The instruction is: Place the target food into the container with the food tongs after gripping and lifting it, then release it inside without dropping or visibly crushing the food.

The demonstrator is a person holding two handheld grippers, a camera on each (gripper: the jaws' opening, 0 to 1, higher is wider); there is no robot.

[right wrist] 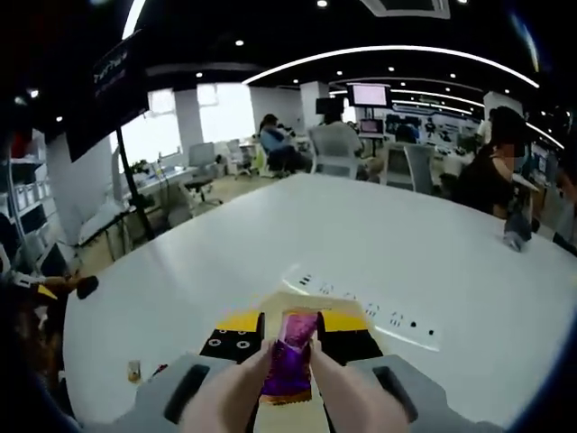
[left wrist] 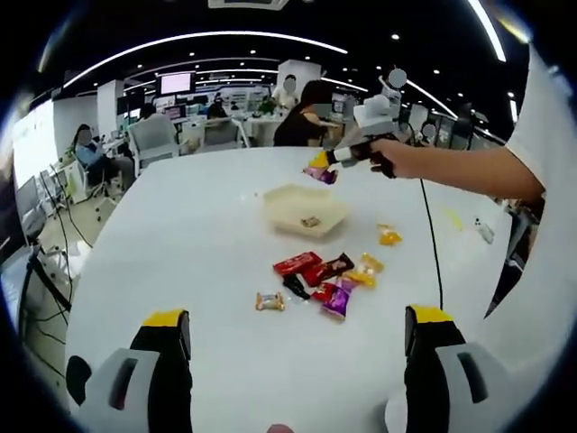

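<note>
Purple foil snack packet point(right wrist: 290, 365), light, soft and crushable, is held lengthwise at mid-body between the closed right tongs point(right wrist: 290, 338), above the shallow beige container point(left wrist: 305, 210) on the white table point(left wrist: 180, 234). Left tongs point(left wrist: 297, 329) are held wide apart with nothing between them. Loose wrapped sweets point(left wrist: 320, 275) are scattered near the container, well apart from the drop path; one piece point(left wrist: 310, 221) already lies inside.

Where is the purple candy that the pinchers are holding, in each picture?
Left gripper view: the purple candy is held up by the right gripper, above and beyond the tan container.
Right gripper view: the purple candy is at bottom centre, pinched in the right gripper, over the container.
Shared landmark: the white table.
</note>
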